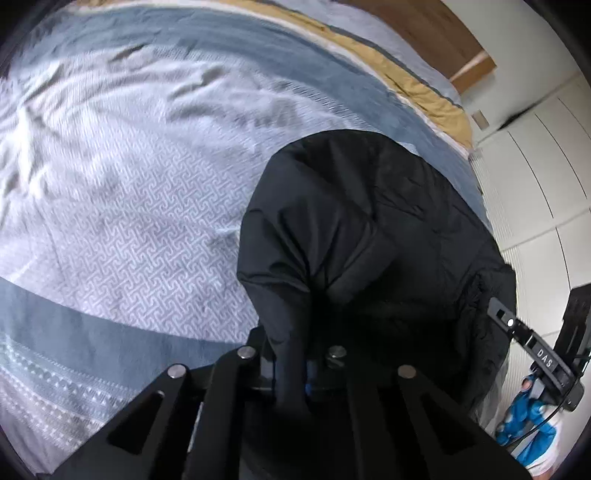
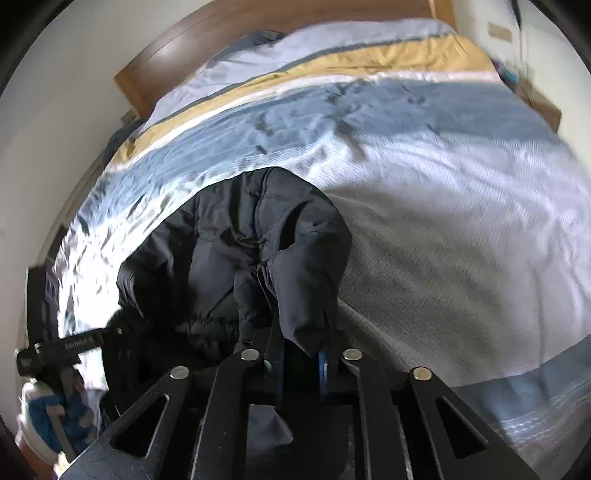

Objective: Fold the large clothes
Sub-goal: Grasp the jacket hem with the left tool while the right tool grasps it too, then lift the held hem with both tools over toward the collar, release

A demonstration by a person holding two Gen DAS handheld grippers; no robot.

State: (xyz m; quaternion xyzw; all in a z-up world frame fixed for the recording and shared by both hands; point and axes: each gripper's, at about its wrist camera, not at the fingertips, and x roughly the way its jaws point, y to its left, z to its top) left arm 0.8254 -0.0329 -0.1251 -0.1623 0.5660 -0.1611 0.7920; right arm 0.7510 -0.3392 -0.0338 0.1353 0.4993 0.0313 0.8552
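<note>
A black padded jacket [image 1: 373, 229] lies bunched on the bed near its side edge; the right wrist view shows it too, as a dark heap [image 2: 236, 236]. My left gripper [image 1: 295, 365] is shut on a fold of the jacket's fabric, which rises from between its fingers. My right gripper [image 2: 301, 354] is likewise shut on a fold of the jacket, pinched between its blue-padded fingers. Each view catches the other gripper at its edge: the right gripper [image 1: 532, 350] at the far right, the left gripper [image 2: 66, 347] at the far left.
The bed is covered by a quilt [image 1: 122, 192] in white, grey-blue and mustard bands. A wooden headboard [image 2: 258, 29] stands at the far end. White panelled doors [image 1: 535, 177] run beside the bed. A blue-and-white gloved hand [image 1: 524, 424] shows near the bed's edge.
</note>
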